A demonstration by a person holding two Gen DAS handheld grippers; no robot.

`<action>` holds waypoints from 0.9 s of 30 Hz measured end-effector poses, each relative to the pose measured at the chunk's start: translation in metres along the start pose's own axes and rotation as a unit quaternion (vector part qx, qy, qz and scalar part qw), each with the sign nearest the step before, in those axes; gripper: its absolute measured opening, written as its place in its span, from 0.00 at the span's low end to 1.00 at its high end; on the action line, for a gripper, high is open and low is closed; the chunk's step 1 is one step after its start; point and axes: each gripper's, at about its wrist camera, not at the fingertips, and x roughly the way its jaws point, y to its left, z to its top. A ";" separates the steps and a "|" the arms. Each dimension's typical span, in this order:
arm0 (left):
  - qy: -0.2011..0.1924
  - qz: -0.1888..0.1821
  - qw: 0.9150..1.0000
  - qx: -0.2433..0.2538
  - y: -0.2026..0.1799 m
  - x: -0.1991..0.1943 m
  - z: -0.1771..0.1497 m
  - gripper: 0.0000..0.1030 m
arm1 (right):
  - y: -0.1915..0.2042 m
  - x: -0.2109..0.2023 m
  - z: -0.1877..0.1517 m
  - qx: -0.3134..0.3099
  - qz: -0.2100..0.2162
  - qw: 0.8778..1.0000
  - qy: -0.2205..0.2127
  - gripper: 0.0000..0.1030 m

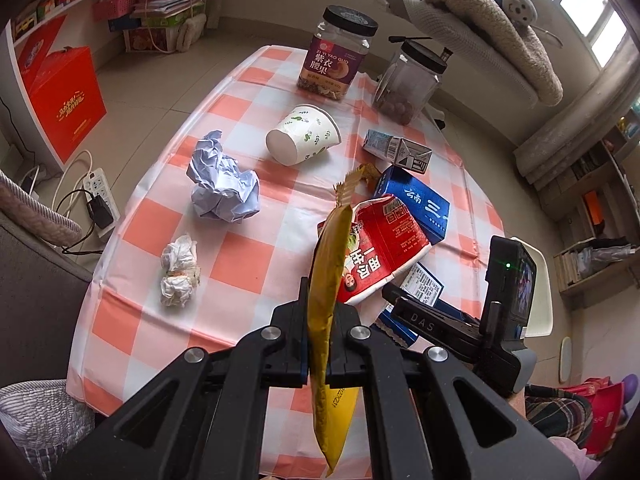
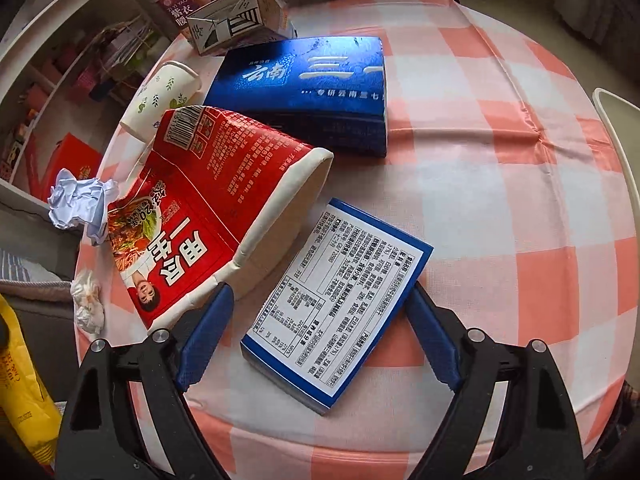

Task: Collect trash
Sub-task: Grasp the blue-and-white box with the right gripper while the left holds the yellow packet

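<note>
My left gripper (image 1: pixel 319 312) is shut on a yellow snack wrapper (image 1: pixel 328 280), held on edge above the checked table (image 1: pixel 240 248); the wrapper also shows in the right wrist view (image 2: pixel 20 392). My right gripper (image 2: pixel 320 320) is open with its blue fingers (image 2: pixel 204 336) on either side of a small blue-edged box (image 2: pixel 340 300) lying label up. A crushed red noodle cup (image 2: pixel 200 216) lies just left of that box. A dark blue box (image 2: pixel 312 88), a milk carton (image 2: pixel 236 20), a paper cup (image 1: pixel 304 134), crumpled blue-white paper (image 1: pixel 222 184) and a tissue wad (image 1: pixel 178 272) lie on the table.
Two jars (image 1: pixel 340 56) (image 1: pixel 412 80) stand at the table's far edge. A striped bin (image 1: pixel 40 416) sits below the near left corner. A power strip (image 1: pixel 100 196) and a red box (image 1: pixel 68 100) are on the floor at left. A white chair (image 2: pixel 620 136) stands right.
</note>
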 end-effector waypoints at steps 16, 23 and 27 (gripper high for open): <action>-0.008 -0.001 1.000 0.002 0.000 -0.007 0.003 0.04 | -0.031 -0.010 -0.006 -0.092 -0.052 0.994 0.014 0.81; -0.007 0.003 1.000 0.004 -0.003 -0.004 0.002 0.04 | -0.035 -0.010 0.003 -0.082 -0.042 0.996 0.008 0.79; -0.008 0.008 1.000 -0.002 -0.002 -0.003 0.002 0.04 | -0.020 -0.013 0.005 -0.108 -0.025 0.994 -0.006 0.52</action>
